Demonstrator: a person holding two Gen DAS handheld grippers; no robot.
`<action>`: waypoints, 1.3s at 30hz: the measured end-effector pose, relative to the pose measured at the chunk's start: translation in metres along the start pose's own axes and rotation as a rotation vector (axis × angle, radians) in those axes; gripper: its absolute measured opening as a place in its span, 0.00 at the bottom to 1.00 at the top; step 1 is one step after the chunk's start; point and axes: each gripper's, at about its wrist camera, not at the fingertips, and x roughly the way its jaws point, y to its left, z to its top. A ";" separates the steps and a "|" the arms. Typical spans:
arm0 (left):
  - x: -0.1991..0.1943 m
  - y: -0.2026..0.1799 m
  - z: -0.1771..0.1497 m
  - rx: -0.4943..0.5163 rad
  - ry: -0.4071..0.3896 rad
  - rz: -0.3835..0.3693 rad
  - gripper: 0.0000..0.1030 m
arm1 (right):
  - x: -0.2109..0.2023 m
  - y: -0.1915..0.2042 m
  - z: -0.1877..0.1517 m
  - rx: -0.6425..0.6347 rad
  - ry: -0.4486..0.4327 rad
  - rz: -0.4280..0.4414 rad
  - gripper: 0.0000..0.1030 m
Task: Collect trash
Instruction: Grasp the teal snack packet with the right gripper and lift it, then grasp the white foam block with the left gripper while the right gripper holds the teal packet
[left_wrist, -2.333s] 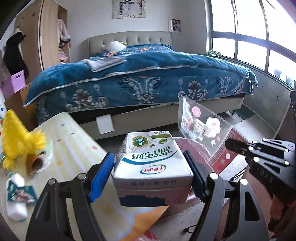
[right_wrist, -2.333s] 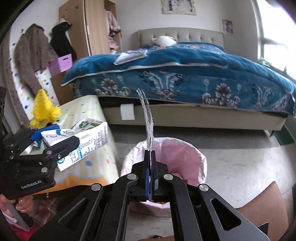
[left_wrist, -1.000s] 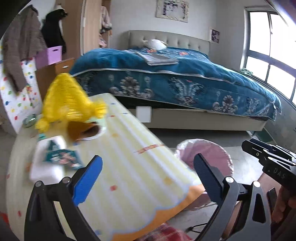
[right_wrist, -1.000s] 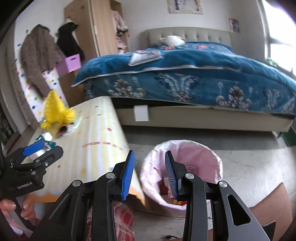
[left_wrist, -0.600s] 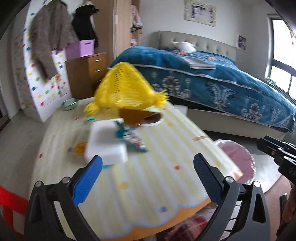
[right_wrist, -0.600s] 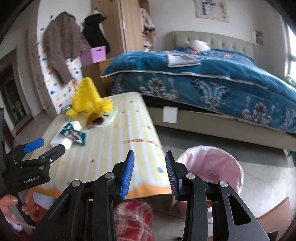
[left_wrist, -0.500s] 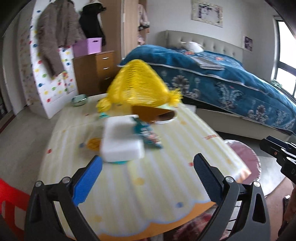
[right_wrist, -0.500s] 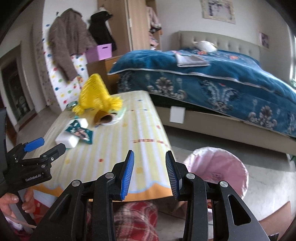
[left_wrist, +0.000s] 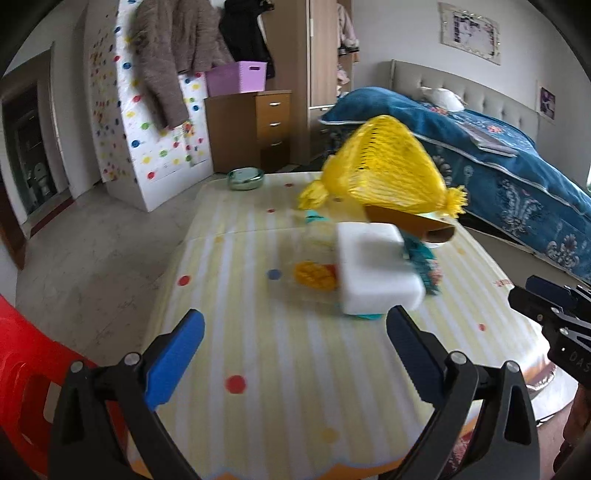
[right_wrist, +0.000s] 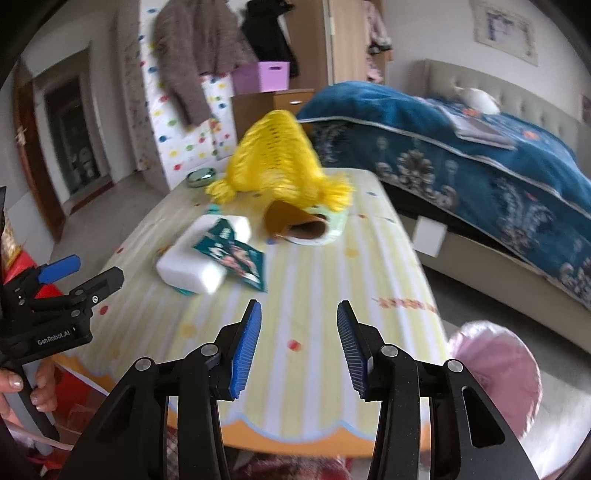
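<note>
Both hand-held grippers empty over the yellow-striped, dotted bench (left_wrist: 258, 369).

The left hand-held gripper (left_wrist: 295, 343) stands spread wide; the right hand-held gripper (right_wrist: 299, 343) is parted with nothing between its blue pads, its jaws having just been opening. Trash lies on the bench — a white rectangular foam block (left_wrist: 373, 273) touching a teal printed wrapper (right_wrist: 232, 258), with a yellow mesh net bag (left_wrist: 388, 173) and brown paper cup (right_wrist: 295, 223) just behind the block. The pink-lined bin (right_wrist: 495, 373) stands beside the bench's end.
</note>
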 end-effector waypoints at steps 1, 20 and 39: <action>0.002 0.004 0.001 -0.007 0.001 0.008 0.93 | 0.002 0.002 0.001 -0.004 0.002 0.003 0.43; 0.027 0.038 0.002 -0.066 0.054 0.029 0.93 | 0.074 0.065 0.031 -0.246 0.074 0.032 0.29; 0.018 -0.024 0.005 0.050 0.049 -0.030 0.93 | 0.000 0.006 0.005 -0.067 -0.028 0.042 0.02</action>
